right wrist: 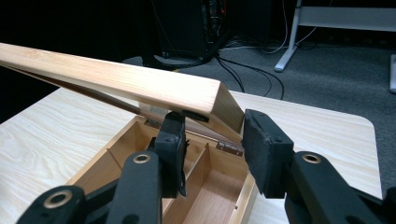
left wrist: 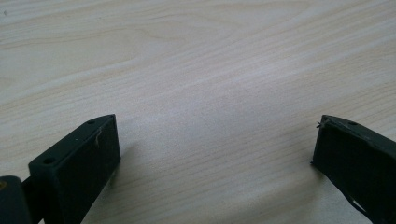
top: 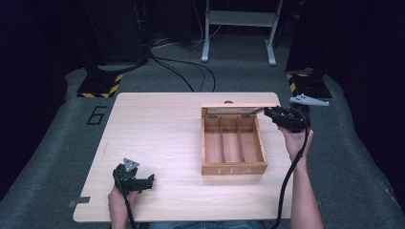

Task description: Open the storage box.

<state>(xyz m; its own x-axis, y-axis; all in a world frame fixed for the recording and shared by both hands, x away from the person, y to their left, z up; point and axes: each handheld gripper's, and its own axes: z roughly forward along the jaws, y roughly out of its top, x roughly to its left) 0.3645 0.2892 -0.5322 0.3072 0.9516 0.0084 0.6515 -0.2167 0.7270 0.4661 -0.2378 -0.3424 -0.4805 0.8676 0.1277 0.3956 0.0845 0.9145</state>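
A wooden box marked TEA (top: 234, 169) stands right of the table's middle, with three bare compartments inside. Its hinged lid (top: 239, 105) is raised at the far side. My right gripper (top: 270, 113) is at the lid's right end. In the right gripper view the lid (right wrist: 116, 77) slants over the box (right wrist: 93, 170), and my right gripper (right wrist: 212, 140) is shut on the lid's end wall, one jaw inside it and one outside. My left gripper (top: 147, 183) rests open near the front left edge, and in its own view it (left wrist: 215, 135) has only bare tabletop (left wrist: 210, 56) between the jaws.
The light wooden table (top: 157, 133) stands on grey carpet with a "6" mark (top: 97, 115) to its left. Two stand bases with yellow-black stripes (top: 100, 86) (top: 305, 86), black cables (top: 191, 71) and a white frame (top: 239, 28) lie beyond the far edge.
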